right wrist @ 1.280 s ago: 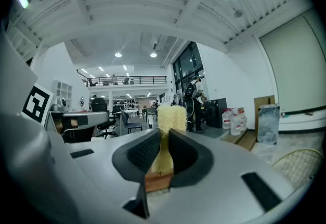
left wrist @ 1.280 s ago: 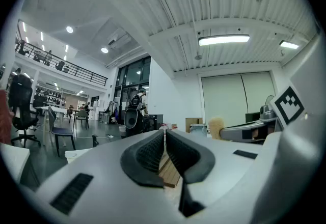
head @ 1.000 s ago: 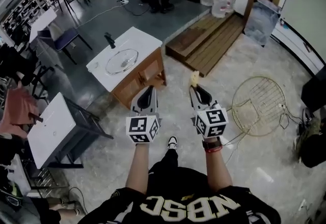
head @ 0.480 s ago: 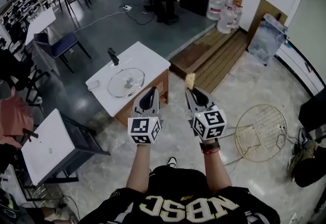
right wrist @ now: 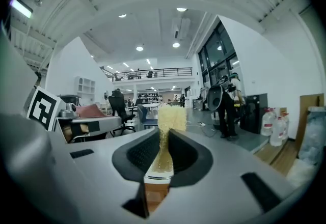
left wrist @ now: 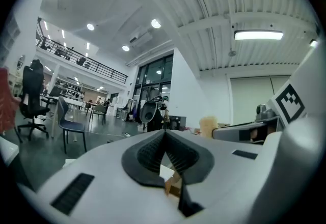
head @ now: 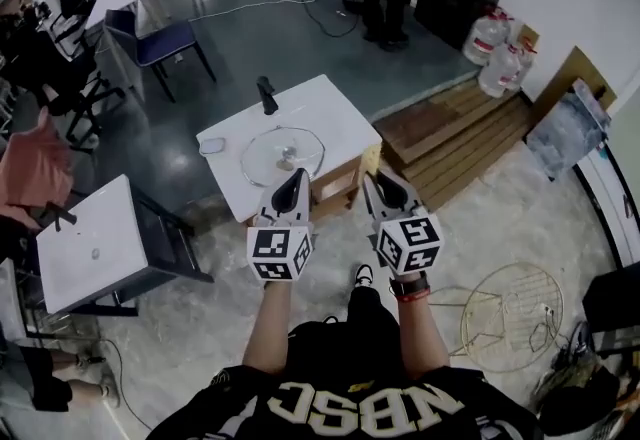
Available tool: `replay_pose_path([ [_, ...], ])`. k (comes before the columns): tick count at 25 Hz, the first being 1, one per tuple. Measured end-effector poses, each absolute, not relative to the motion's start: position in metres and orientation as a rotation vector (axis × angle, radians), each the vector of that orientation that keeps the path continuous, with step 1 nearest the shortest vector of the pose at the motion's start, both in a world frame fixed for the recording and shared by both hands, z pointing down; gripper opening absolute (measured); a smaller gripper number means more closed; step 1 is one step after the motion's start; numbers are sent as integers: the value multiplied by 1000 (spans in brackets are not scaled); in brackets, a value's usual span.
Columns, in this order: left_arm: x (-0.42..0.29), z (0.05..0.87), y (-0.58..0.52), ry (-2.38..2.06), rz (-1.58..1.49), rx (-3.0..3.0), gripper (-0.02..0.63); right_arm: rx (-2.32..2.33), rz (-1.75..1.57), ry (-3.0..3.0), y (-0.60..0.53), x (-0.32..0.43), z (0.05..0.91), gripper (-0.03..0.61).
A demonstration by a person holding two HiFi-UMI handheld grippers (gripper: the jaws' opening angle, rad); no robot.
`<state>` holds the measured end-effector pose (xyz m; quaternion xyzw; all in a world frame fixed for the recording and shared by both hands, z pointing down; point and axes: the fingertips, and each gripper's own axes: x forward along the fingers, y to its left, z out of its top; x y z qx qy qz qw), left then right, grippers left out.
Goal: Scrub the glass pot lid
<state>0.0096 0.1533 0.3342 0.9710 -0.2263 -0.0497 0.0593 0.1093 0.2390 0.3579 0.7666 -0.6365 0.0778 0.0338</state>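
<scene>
Holding both tools out in front, the person faces a white table [head: 335, 108] on which the glass pot lid [head: 283, 154] lies flat near the near edge, at 12 o'clock from the left tool [head: 296, 175] and about 10 o'clock from the right tool [head: 371, 178]. The left tool's jaws have just closed the last bit and now sit together with nothing between them. The right tool is clamped on the lower part of a yellow sponge [right wrist: 170, 116], which stands up past its jaws. Neither tool touches the lid. The main risk, as I judge it, is that the lid is unsteadied. A sideways scrub on the smooth top could slide it towards the edge at 6 o'clock, and glass would not survive the floor. The tall, thin sponge may also fold or work loose under pressure. Counted: one lid, one sponge, two tools, one black handled object [head: 267, 95] at 11 o'clock of the lid, one small pale item [head: 211, 146] at 9 o'clock, a second white table [head: 90, 248] off at 8 o'clock, and one wire rack [head: 510, 313] on the floor.
</scene>
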Motion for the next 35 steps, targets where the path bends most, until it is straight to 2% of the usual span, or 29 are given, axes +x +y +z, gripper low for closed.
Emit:
replay_pose_path([
  [9, -13, 348, 43, -1095, -129, 2802, 14, 2010, 289, -2305, 90, 101, 378, 60],
  [19, 7, 328, -65, -1462, -142, 2686, 15, 1634, 224, -2583, -59, 115, 352, 61],
  [28, -6, 396, -116, -1597, 72, 2469, 15, 1434, 330, -2657, -123, 114, 392, 61],
  [35, -33, 478, -126, -1496, 211, 2282, 17, 1338, 463, -2601, -139, 93, 444, 61],
])
